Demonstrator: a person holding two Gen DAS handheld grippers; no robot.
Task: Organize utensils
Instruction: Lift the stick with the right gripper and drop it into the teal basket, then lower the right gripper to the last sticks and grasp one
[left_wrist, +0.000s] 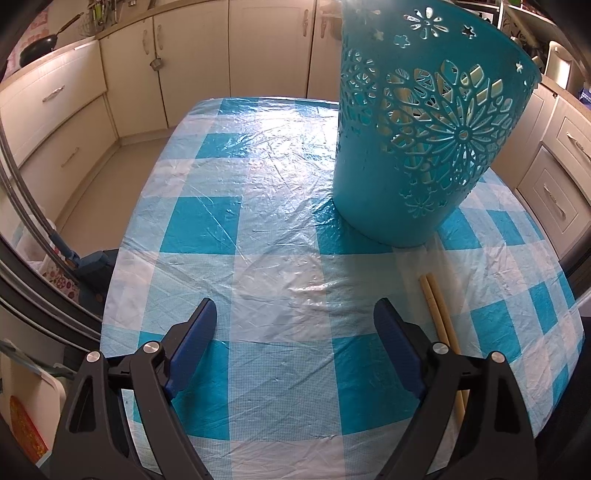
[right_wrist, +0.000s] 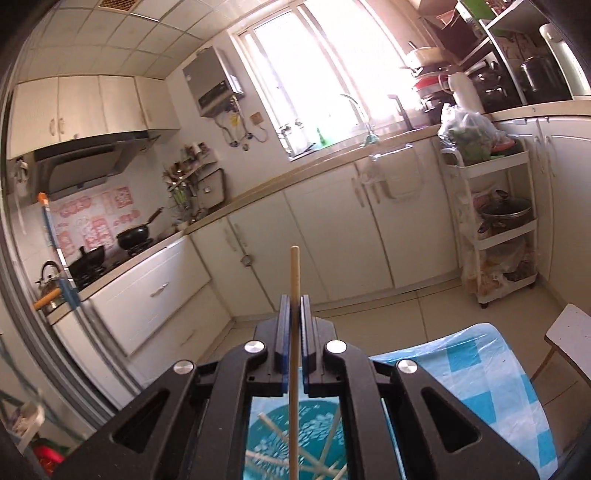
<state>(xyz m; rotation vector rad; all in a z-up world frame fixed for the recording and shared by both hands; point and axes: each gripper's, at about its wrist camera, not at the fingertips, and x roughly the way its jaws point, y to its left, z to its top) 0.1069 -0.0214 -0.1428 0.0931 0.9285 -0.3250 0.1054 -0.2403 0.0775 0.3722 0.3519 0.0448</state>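
Note:
A tall teal holder (left_wrist: 424, 140) with cut-out flower patterns stands on the checked tablecloth (left_wrist: 258, 221), ahead and right of my left gripper (left_wrist: 295, 314), which hangs open over bare cloth. Two wooden chopsticks (left_wrist: 439, 317) lie on the cloth beside its right finger. My right gripper (right_wrist: 294, 306) is shut on a single wooden chopstick (right_wrist: 294, 273) that stands upright between the pads. Below it, through the gripper frame, the teal holder (right_wrist: 314, 424) shows from above with several chopsticks inside.
Cream kitchen cabinets (left_wrist: 192, 74) run behind the table. A stove with black pans (right_wrist: 133, 236) is at the left, a white shelf cart (right_wrist: 491, 221) at the right, and a chair seat (right_wrist: 569, 332) beside the table corner.

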